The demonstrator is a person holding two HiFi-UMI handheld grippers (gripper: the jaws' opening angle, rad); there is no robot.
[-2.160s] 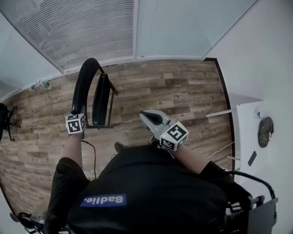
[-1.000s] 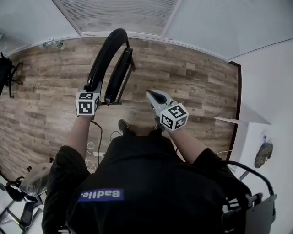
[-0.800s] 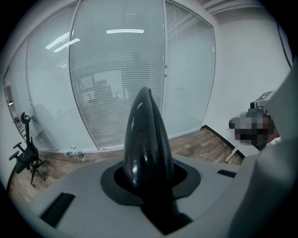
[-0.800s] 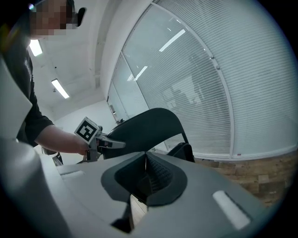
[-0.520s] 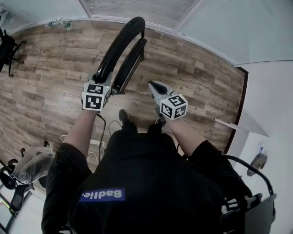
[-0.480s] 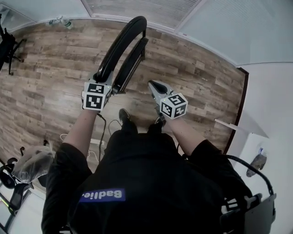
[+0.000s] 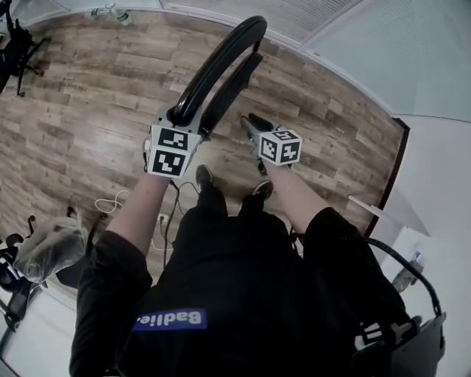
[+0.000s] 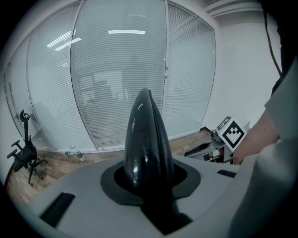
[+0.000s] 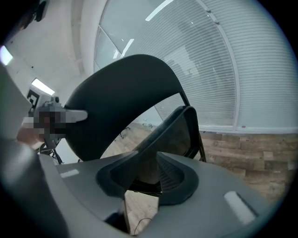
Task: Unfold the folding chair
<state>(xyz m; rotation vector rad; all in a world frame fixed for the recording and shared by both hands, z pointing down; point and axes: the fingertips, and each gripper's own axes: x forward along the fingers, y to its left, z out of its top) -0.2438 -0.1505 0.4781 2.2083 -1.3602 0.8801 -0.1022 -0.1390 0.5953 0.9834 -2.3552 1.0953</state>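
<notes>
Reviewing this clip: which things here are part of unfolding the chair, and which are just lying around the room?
In the job: folding chair; left gripper, clamped on its backrest; right gripper, jaws opening near the seat, gripping nothing.
Lying about: bottles by the glass wall; white cable on the floor; plastic bag; black stand.

Both bare forearms reach forward and down. The left gripper (image 7: 181, 118) is clamped on the chair back (image 7: 221, 59). The right gripper (image 7: 252, 124) is opening its jaws, with nothing pressed between them.
</notes>
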